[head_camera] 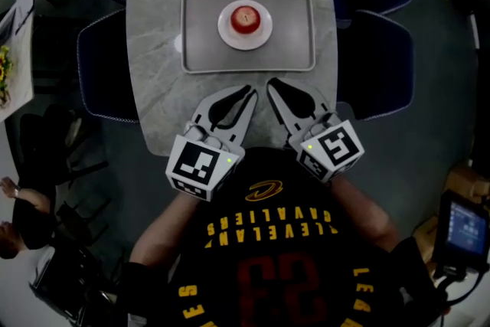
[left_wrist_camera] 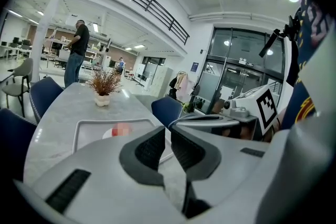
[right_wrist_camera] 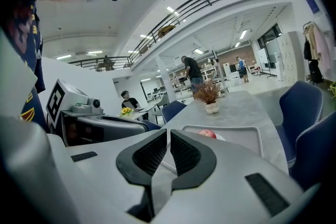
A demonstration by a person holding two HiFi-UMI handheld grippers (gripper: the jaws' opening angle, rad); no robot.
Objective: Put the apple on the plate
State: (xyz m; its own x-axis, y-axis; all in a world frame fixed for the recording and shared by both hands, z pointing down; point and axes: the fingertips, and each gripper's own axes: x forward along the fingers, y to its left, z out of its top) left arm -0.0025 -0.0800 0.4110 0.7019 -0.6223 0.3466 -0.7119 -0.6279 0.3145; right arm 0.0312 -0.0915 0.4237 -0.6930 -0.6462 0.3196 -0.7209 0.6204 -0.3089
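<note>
A dark jersey (head_camera: 268, 272) is seen closest, at the bottom of the head view. Just beyond it the left gripper (head_camera: 250, 93) and the right gripper (head_camera: 271, 83) are held side by side over the near edge of the grey stone surface (head_camera: 153, 34). Their tips are angled toward each other and point at the tray (head_camera: 199, 57).

In the left gripper view its fingers (left_wrist_camera: 149, 150) are brought almost together, with only a thin slit between the ribbed pads and nothing caught there. The same is shown for the right gripper's fingers (right_wrist_camera: 185, 157): pressed nearly closed and empty.

The apple (head_camera: 245, 17) is found upright in the middle of the white plate (head_camera: 228, 34), which is set at the centre of the tray, well apart from both grippers. As the fruit is already seated where the task wants it, the work is judged complete. The closed, empty grippers kept near the body are taken as a resting pose, clear of the tray so that nothing is knocked.
</note>
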